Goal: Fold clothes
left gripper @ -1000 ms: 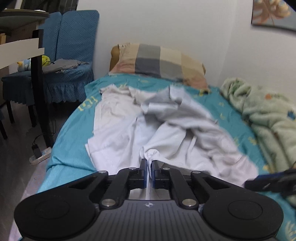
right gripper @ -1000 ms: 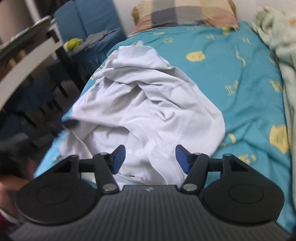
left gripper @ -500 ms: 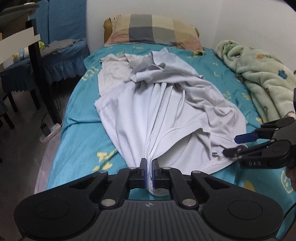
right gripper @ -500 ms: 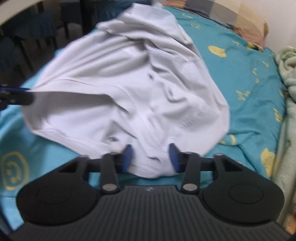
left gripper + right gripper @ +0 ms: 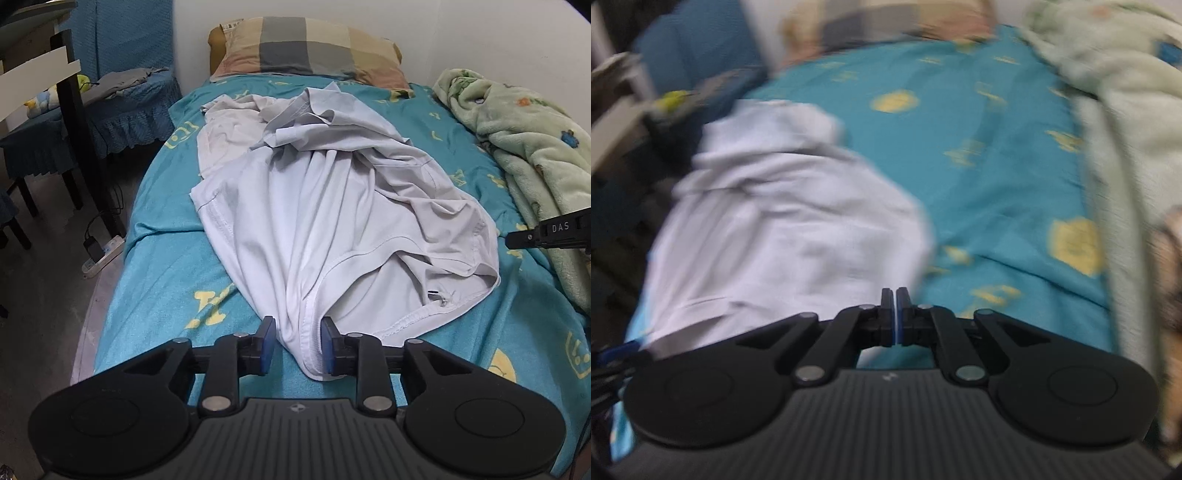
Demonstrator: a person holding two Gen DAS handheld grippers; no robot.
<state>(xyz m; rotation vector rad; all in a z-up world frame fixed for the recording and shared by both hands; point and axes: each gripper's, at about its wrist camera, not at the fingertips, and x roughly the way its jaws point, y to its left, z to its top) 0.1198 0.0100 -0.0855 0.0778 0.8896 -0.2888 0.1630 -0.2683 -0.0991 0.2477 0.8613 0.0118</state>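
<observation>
Left gripper (image 5: 298, 343) parted around the white shirt (image 5: 332, 206) hem — right gripper (image 5: 895, 314) clenched, empty.

- white garment (image 5: 332, 221) crumpled, bunched lengthwise, mid-frame on my left view
- its hem end sags bottom centre between my pads
- right view: blurred, left half

Blurred view — right gripper (image 5: 896, 314) pressed closed, seemingly empty, beside white shirt (image 5: 783, 229) on teal bedsheet (image 5: 990, 166).

Smooth thin knit cloth is seen on the white shirt (image 5: 332, 206), fuzzy fleece on the green blanket (image 5: 528, 147), matte black plastic on the left gripper (image 5: 297, 345).
</observation>
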